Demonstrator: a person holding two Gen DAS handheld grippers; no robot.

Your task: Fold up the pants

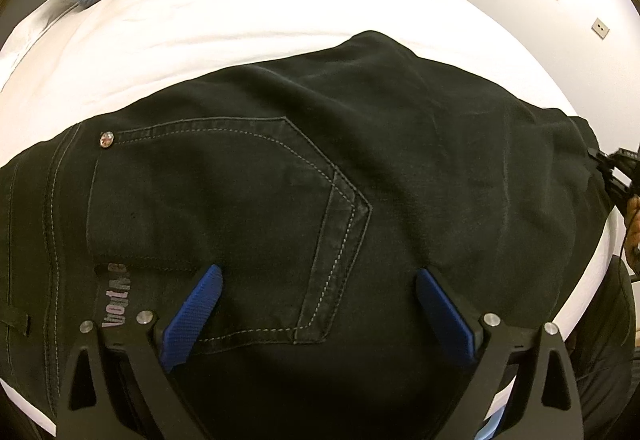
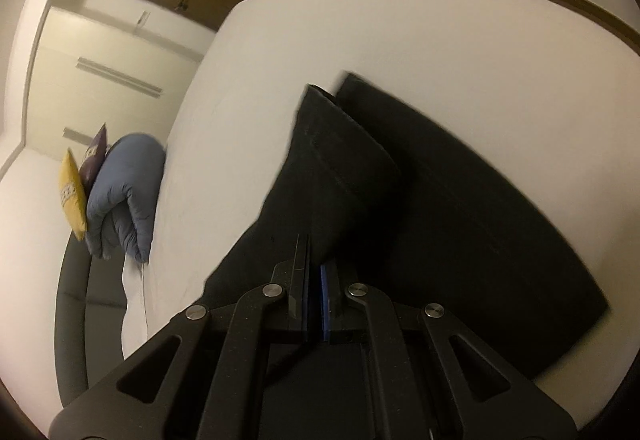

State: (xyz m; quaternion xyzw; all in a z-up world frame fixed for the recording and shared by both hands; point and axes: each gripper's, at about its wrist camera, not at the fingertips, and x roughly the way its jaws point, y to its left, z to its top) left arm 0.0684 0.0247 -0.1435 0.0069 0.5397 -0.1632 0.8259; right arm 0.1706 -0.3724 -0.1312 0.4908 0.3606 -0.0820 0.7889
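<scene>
Black pants [image 1: 320, 180] lie across the white bed [image 1: 240, 8], long axis running from the left hand-held gripper [image 1: 316, 292], spread wide over the back pocket [image 1: 224, 224], toward the right hand-held gripper [image 2: 314, 256], pressed together, pinching a raised leg fold. Clear sheet beyond; blue jacket [image 2: 124, 196] well off.

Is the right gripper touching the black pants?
Touching: in the right wrist view the right gripper is shut on a lifted fold of the pants.
</scene>
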